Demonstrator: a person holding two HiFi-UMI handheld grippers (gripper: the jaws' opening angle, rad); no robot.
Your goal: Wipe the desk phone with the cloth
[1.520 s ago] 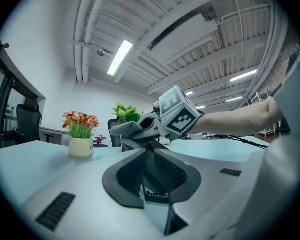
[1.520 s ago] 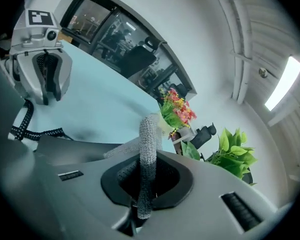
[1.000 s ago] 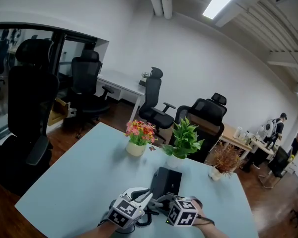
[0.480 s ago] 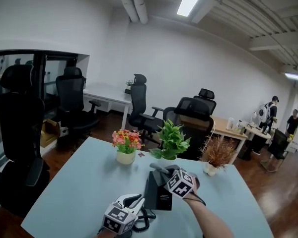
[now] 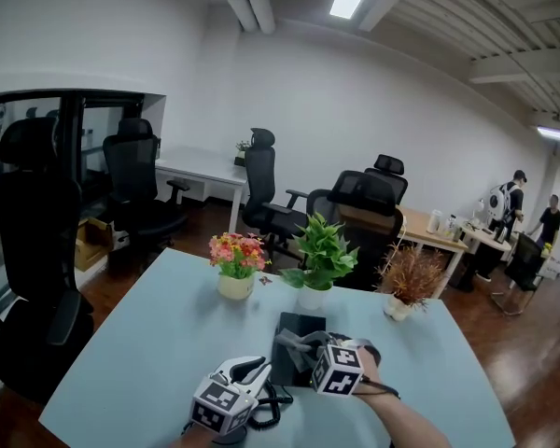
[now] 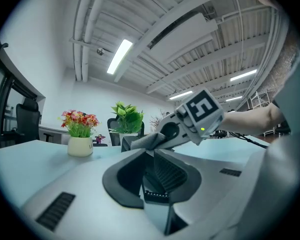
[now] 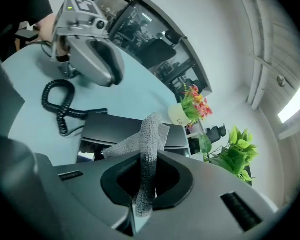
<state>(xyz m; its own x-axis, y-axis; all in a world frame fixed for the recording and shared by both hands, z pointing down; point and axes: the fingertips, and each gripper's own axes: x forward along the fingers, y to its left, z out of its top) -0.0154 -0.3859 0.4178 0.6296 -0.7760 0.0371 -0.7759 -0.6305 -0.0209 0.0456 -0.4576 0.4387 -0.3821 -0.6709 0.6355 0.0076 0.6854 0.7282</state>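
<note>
The left gripper (image 6: 154, 159) has its jaws pressed together with nothing between them. It sits low over the pale blue table (image 5: 149, 343). A coiled cord (image 7: 60, 106) lies just beside it on its right. Where the cord's near end goes is hard to make out, since this gripper's body covers it.

Ahead of the left gripper stands a pot of flowers (image 6: 80, 146). The small print on the pot is too small to read. A green plant (image 6: 126, 118) stands to the right of the pot.

Further right, the right gripper (image 7: 149, 159) is clamped on the grey knit cloth (image 7: 150, 134), which stands up out of its jaws. The cloth's free end hangs over the black desk phone (image 7: 120, 128) just ahead of and below them. From the head view, the cloth and the right gripper hide the near half of the phone. No label on the phone can be read.
</note>
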